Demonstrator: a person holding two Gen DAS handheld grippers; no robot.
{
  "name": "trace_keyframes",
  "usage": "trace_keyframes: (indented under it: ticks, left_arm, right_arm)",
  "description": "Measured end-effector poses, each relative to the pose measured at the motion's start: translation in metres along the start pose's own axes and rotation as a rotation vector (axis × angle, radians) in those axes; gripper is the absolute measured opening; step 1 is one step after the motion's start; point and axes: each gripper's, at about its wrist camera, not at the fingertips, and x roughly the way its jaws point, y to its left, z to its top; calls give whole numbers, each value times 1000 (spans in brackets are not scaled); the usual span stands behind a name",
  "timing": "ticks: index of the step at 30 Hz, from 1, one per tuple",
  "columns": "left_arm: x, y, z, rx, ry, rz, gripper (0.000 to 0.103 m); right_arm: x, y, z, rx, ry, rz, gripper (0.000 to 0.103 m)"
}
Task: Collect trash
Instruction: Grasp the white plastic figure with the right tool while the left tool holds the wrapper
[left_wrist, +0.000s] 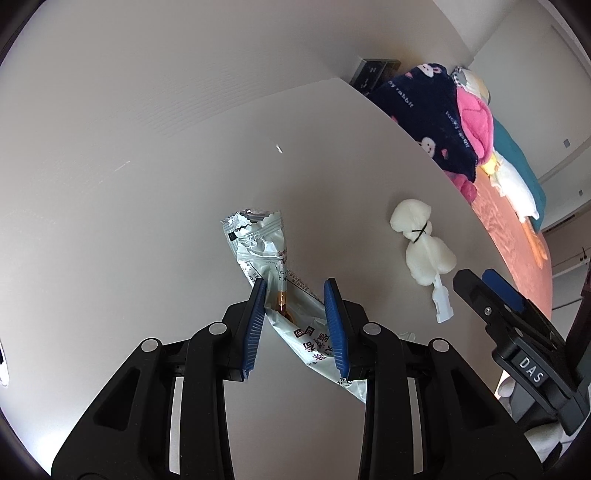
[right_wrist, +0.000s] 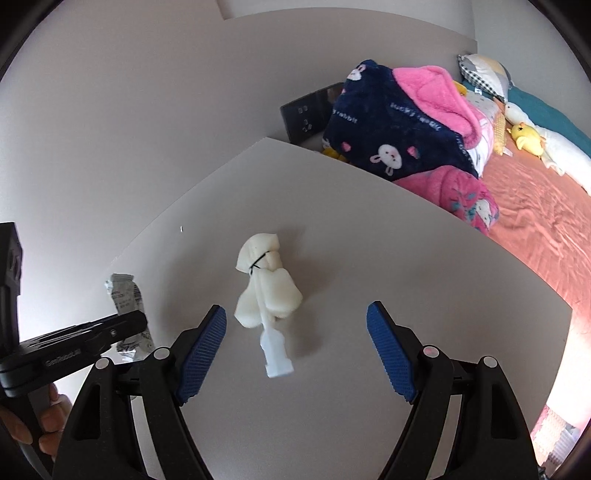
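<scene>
At centre frame, our left gripper (left_wrist: 297, 295) clenches the crinkled foil wrapper (left_wrist: 258, 243) above the pale table (left_wrist: 147, 221) for carrying off, while our right gripper (right_wrist: 295, 325), jaws released, frames the white tied bundle (right_wrist: 266, 288) lying there, likely next.

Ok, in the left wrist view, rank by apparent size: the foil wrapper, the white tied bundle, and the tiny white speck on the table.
1. Foil wrapper, partly hidden between the left gripper pads, and nearest the camera, which inflates it.
2. White tied bundle, plastic stem included.
3. White speck, far the smallest.
</scene>
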Motion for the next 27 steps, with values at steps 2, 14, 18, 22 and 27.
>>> trace_keyframes:
  ticks: [2, 14, 18, 22, 27]
  left_arm:
    - [-3, 6, 1, -8, -6, 5, 32]
    - [-10, 19, -6, 5, -8, -11, 32]
    - [-10, 18, -8, 17, -4, -18, 32]
    - [-8, 15, -10, 28, 4, -25, 32]
    - [-14, 7, -14, 55, 3, -41, 32]
  right_arm:
    - [8, 5, 3, -8, 4, -3, 78]
    - [49, 24, 8, -30, 81, -20, 48]
    - [52, 20, 3, -9, 95, -7, 33]
    - [47, 18, 3, -19, 103, -12, 26]
    - [27, 15, 4, -22, 86, 4, 26]
